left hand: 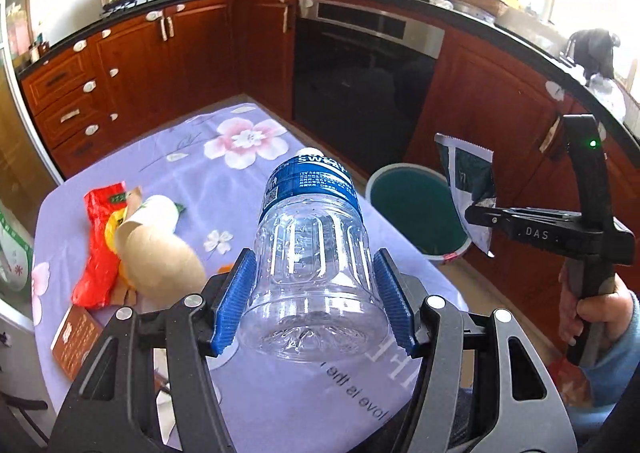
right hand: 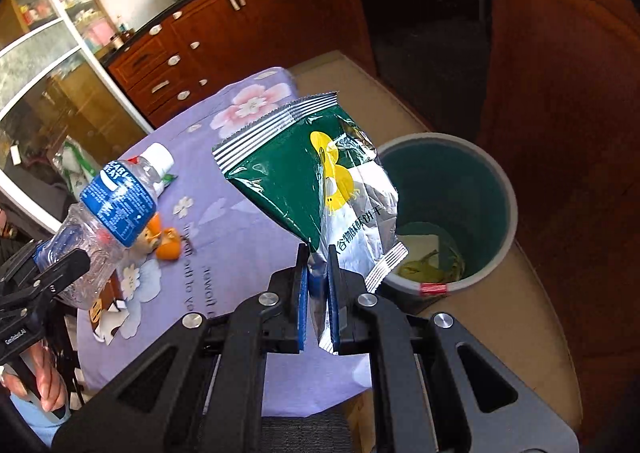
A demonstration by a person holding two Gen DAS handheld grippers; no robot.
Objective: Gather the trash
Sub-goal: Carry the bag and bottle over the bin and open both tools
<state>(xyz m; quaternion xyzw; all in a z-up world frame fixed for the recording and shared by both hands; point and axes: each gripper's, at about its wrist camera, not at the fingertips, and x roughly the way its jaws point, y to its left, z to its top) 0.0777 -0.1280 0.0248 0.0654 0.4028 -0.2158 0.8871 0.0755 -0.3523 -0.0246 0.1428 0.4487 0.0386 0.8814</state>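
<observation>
Nearest, the left gripper is clamped across the lower body of an empty clear bottle, held above the table; light, smooth and springy, it is best gripped at the ribbed waist, as here. The right gripper is pinched together on the corner of a green snack bag, which is thin, limp and crinkly, so an edge hold suffices. Beyond, a red wrapper and cardboard tube lie on the cloth. Farther off, the bin stands on the floor beside the table.
</observation>
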